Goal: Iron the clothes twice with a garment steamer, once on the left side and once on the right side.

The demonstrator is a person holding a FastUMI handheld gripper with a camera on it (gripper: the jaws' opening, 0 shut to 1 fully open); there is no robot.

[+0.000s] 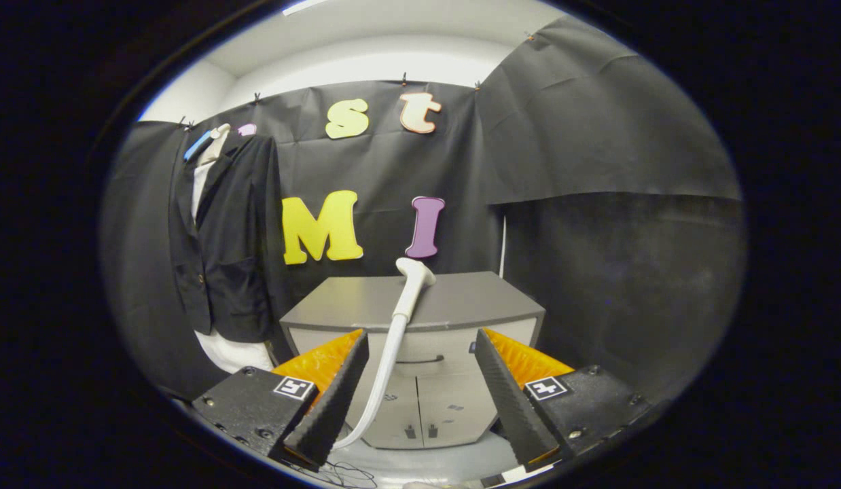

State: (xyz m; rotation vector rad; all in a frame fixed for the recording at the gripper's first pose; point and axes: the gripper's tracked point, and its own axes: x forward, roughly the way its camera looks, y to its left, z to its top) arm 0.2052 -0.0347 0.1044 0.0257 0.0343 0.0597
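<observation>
The tool [420, 394] has its fingers apart and empty, facing the garment steamer [401, 319] that leans on the desk [461, 299] just ahead, probably for grasping; the jacket [220, 238] hangs beyond, to the left.

A black jacket [223, 238] over a white shirt [202, 178] is hanging far left; a white steamer head [410, 288] is lying on a grey cabinet [420, 319].

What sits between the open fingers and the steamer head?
Gripper view: the gripper is open; only the steamer's own white hose runs up between the fingers.
</observation>
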